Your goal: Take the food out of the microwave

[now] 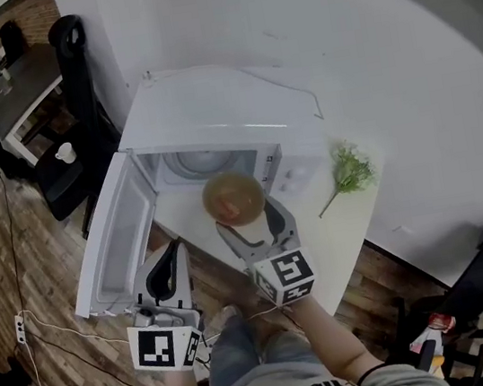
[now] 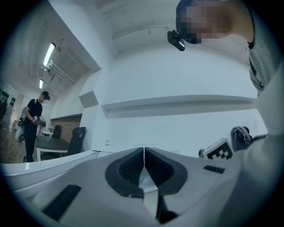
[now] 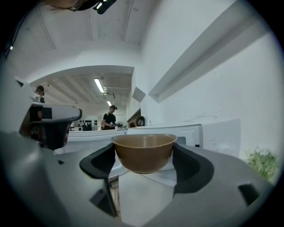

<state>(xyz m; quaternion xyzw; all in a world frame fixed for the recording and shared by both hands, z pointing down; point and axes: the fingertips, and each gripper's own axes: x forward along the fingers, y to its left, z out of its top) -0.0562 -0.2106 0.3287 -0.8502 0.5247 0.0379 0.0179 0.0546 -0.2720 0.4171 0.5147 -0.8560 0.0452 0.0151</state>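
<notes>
Right gripper [image 1: 245, 216] pinches the brown bowl [image 1: 234, 196] between its 2 jaws, 1 on each side wall, rim level. The bowl hangs at the mouth of the open microwave [image 1: 210, 111], cavity straight behind it and the door [image 1: 113, 244] swung out to the left. Left gripper [image 1: 170, 267], jaws pressed together on nothing, waits lower left by the door. Bare counter [image 1: 344, 235] lies to the bowl's right, likely the way out.
</notes>
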